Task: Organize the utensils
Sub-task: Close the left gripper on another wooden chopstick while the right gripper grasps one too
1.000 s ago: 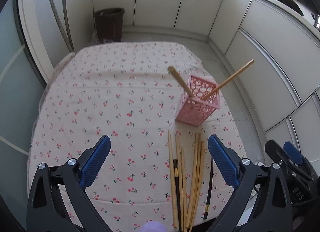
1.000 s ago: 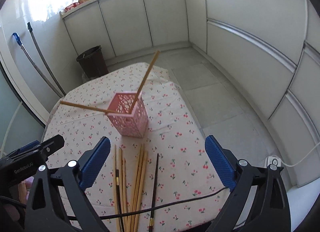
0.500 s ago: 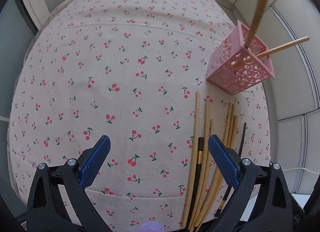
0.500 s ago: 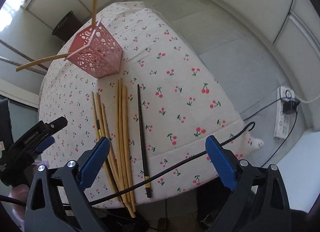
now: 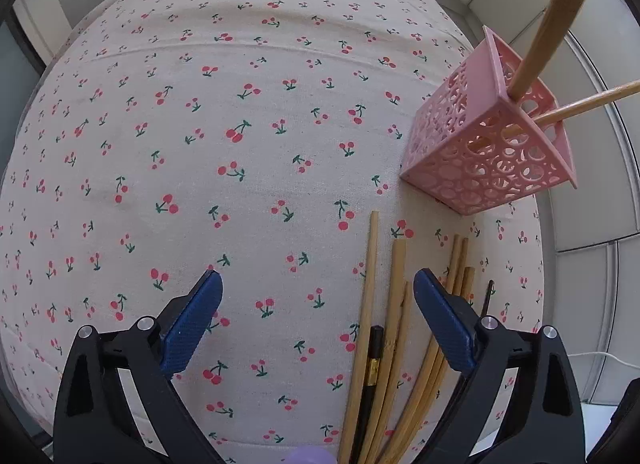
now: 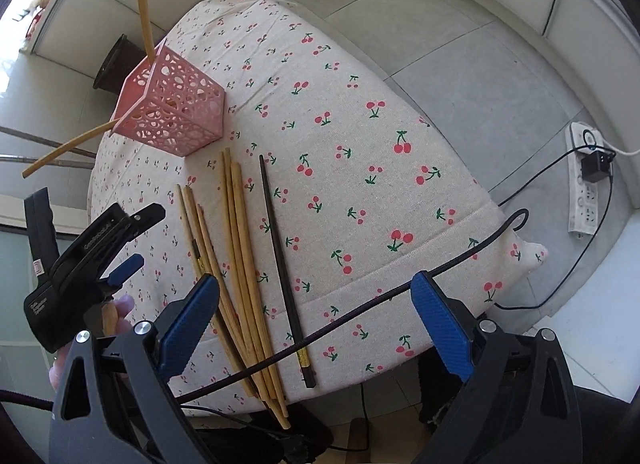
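A pink perforated holder point(image 5: 488, 144) point(image 6: 176, 112) stands on the cherry-print tablecloth point(image 5: 240, 124), with two wooden chopsticks point(image 5: 548, 20) point(image 6: 144, 0) leaning out of it. Several loose wooden chopsticks point(image 5: 396, 304) point(image 6: 236, 232) lie side by side in front of the holder. Among them is a black chopstick with a gold band point(image 5: 372, 364), and another black chopstick point(image 6: 280, 256) lies just to their right. My left gripper point(image 5: 316, 292) hangs open above the cloth, its right finger over the bundle. My right gripper point(image 6: 316, 288) is open over the table's near edge. Neither holds anything.
A black cable point(image 6: 360, 308) runs across the table's near edge, over the chopstick ends. The left gripper's body point(image 6: 92, 248) and a hand show at the left of the right wrist view. A power strip point(image 6: 588, 184) lies on the floor, a dark bin point(image 6: 116, 64) behind the table.
Both grippers have dropped and tilted down toward the table, so the loose chopsticks and the holder look much nearer. Both stayed open.
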A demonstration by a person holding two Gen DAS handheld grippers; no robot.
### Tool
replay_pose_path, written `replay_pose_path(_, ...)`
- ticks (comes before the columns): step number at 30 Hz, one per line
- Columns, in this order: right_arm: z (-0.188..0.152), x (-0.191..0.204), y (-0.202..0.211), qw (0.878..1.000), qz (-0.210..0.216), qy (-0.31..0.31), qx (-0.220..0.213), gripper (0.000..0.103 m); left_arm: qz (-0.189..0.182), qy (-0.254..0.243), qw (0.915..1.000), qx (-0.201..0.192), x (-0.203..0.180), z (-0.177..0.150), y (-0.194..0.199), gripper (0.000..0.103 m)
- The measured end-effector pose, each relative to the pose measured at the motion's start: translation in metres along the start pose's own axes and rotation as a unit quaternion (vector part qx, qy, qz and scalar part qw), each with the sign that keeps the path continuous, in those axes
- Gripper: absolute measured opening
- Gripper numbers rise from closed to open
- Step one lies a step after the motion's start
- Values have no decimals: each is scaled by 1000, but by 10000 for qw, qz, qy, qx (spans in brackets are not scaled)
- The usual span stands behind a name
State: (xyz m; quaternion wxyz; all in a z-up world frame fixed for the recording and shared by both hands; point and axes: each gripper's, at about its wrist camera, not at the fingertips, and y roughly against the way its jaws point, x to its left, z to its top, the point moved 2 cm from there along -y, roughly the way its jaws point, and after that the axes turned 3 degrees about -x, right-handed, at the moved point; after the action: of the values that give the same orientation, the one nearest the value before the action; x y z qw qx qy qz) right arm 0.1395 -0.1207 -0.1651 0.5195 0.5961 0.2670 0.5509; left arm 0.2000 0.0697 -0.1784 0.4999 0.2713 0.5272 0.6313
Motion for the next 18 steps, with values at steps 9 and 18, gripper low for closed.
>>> replay_pose_path(9, 1, 0, 0, 10000, 44, 21, 39, 94, 247, 1, 9997, -61, -12, 17, -22, 59)
replay_pose_path(18, 2, 1, -2, 9999, 87, -11, 93, 94, 409, -465, 9981, -71, -44, 24, -41, 41)
